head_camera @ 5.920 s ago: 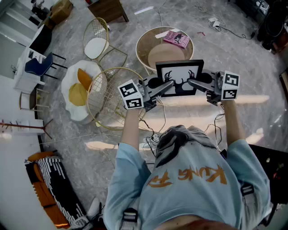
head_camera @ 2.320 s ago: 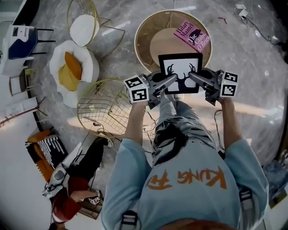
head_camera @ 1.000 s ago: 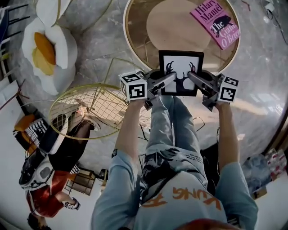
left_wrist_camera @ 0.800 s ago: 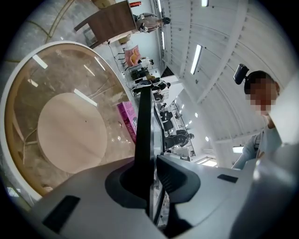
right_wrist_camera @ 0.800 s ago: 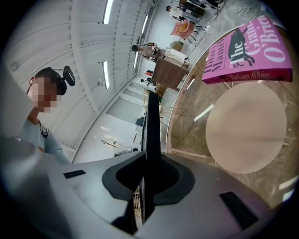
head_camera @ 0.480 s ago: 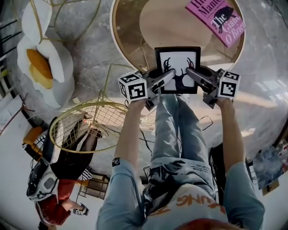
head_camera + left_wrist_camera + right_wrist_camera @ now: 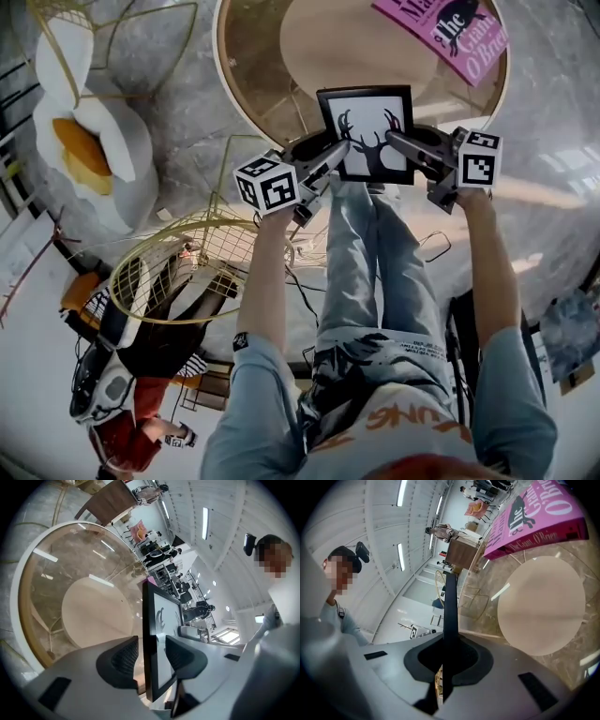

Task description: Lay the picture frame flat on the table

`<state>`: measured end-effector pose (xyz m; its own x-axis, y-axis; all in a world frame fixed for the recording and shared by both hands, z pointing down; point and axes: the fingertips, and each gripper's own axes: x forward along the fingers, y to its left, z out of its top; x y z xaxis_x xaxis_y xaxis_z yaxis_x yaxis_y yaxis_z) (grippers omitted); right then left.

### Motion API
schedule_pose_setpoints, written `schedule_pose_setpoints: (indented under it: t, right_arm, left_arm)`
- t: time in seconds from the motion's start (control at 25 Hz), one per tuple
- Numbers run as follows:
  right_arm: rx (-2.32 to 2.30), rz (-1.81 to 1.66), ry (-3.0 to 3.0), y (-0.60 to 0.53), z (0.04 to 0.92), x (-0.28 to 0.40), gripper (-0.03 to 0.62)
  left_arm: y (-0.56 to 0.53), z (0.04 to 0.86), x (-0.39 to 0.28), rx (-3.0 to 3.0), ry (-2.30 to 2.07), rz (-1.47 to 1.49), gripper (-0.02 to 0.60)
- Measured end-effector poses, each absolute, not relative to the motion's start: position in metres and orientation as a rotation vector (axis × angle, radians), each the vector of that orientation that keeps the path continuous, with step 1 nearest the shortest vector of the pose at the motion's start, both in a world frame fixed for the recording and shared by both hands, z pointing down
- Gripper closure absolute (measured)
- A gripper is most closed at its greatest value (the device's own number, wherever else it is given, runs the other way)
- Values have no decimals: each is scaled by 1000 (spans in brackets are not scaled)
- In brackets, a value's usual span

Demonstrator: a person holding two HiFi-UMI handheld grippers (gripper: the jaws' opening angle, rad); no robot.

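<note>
The black picture frame [image 7: 366, 131] with a deer-antler print hangs upright over the near edge of the round glass table [image 7: 246, 103]. My right gripper [image 7: 398, 142] is shut on its right edge; in the right gripper view the pads [image 7: 464, 656] clamp the thin black picture frame [image 7: 450, 606]. My left gripper [image 7: 330, 155] is at the frame's left edge. Its jaws have just been opening and stand apart, with the picture frame [image 7: 161, 644] between the pads [image 7: 124, 656] and a gap on each side.
A pink book [image 7: 441, 23] lies on the far right of the glass top, above a round wooden lower shelf [image 7: 541, 606]. A gold wire chair [image 7: 178, 272] and a white-and-yellow seat [image 7: 84, 159] stand to the left. A person in red [image 7: 122, 412] crouches at lower left.
Both grippers and the frame have moved farther over the table's near edge. The left gripper's cube has drawn a little to the left, away from the frame.
</note>
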<state>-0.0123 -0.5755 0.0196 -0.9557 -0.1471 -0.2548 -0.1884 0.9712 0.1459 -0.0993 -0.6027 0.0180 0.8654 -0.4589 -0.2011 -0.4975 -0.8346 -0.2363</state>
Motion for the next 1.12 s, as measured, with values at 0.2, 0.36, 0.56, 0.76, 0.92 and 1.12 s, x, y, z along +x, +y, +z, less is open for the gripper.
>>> schedule_pose_setpoints:
  t: [0.2, 0.36, 0.56, 0.76, 0.92, 1.12]
  right_arm:
    - [-357, 258, 2814, -583, 14, -7, 577]
    - [-395, 201, 2777, -593, 8, -3, 577]
    - [-471, 120, 2718, -606, 6, -1, 574]
    - [-513, 106, 2686, -614, 4, -1, 566]
    - [-626, 115, 2672, -618, 4, 2, 546]
    - [-760, 125, 2630, -625, -2, 8, 516]
  left_arm:
    - [-603, 23, -115, -2615, 913, 185, 388]
    - [-589, 16, -100, -2495, 974, 192, 448]
    - [-599, 21, -80, -2347, 1095, 71, 500]
    - [-614, 23, -69, -2320, 1188, 19, 500]
    - [-622, 23, -66, -2287, 1263, -6, 504]
    - [-628, 17, -64, -2231, 1325, -28, 537]
